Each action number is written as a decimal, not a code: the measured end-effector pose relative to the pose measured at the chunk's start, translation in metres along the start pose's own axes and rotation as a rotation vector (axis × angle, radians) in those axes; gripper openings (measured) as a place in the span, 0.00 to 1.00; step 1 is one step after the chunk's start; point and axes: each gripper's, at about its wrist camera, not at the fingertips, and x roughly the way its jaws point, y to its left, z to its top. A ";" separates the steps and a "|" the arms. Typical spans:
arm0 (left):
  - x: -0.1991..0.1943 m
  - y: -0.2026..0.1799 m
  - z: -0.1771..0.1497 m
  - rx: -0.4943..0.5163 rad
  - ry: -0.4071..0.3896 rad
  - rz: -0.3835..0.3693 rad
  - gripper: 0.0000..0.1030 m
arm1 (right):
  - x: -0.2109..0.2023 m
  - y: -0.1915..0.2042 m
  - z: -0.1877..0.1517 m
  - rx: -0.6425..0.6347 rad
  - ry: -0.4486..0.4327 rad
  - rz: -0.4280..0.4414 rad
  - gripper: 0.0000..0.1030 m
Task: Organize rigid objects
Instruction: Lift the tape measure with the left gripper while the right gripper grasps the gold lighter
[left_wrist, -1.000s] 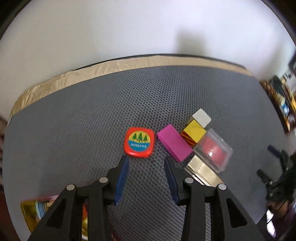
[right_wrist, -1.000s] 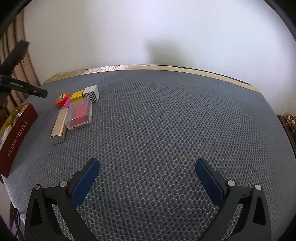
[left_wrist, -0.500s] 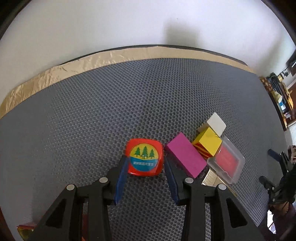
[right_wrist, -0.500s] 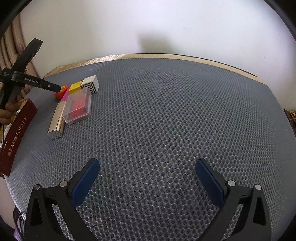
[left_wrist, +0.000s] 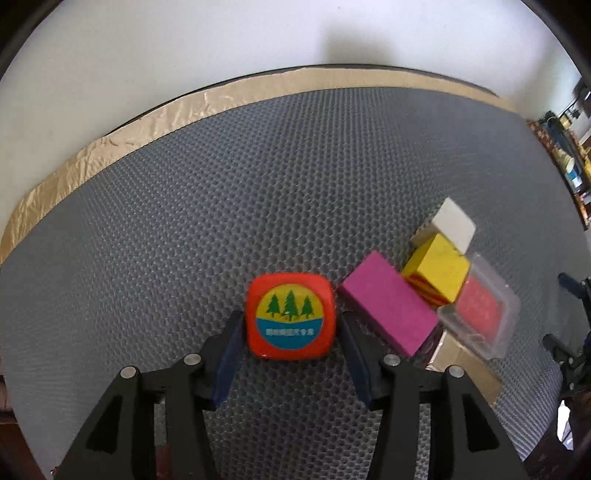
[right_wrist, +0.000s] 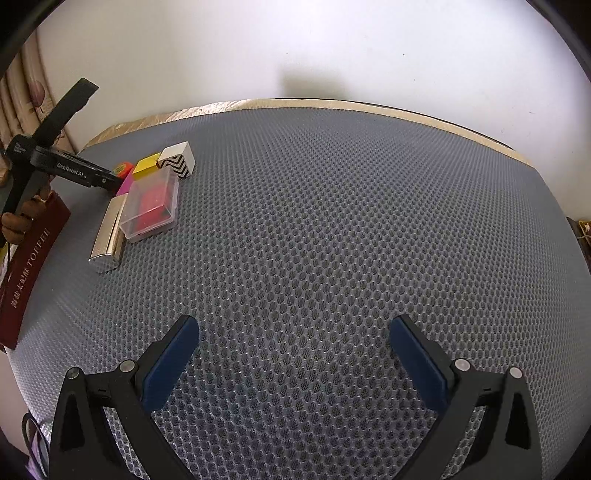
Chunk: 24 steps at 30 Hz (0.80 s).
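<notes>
Grey honeycomb mat (left_wrist: 258, 184) fills both views, gold tape strip (left_wrist: 110, 147) along far edge, white wall behind.

Dark red TOFFEE box (right_wrist: 33, 266) at left edge of right wrist view only; out of frame in left wrist view.

Cluster lower right of left wrist frame: gold bar (left_wrist: 465, 365), clear case with red insert (left_wrist: 480, 310), magenta block (left_wrist: 388, 301), yellow cube (left_wrist: 439, 273), white cube (left_wrist: 453, 221). Magenta block's long axis runs upper left to lower right, near corner just beside red tape measure.

Red tape measure (left_wrist: 291, 316) lower centre, flat on mat, pine-tree label up. Sits squarely between fingers of left gripper (left_wrist: 291, 332), pointing steeply down. Jaws opening; pads flank both sides, slim gaps visible, no squeeze seen. Roughly square, so no long axis to align to. Right-hand finger close to magenta block; likely little clearance there.

Right gripper (right_wrist: 293, 338) wide open, empty, over bare mat, well apart from cluster. Left clearly nearer.

Right wrist view adds: left gripper from the side at upper left, person's hand (right_wrist: 18, 221) on handle, zigzag pattern on white cube's side. Tape measure mostly hidden there. Left wrist view alone shows pad-to-case gaps.
</notes>
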 end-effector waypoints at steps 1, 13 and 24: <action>0.001 0.001 0.001 -0.009 -0.001 -0.001 0.51 | -0.001 0.000 -0.001 0.000 0.000 -0.001 1.00; -0.007 0.007 -0.007 -0.167 -0.019 0.030 0.46 | 0.001 0.004 -0.002 -0.009 0.004 -0.014 1.00; -0.059 -0.024 -0.085 -0.305 -0.066 -0.070 0.46 | -0.018 0.022 -0.007 -0.071 -0.091 0.079 0.99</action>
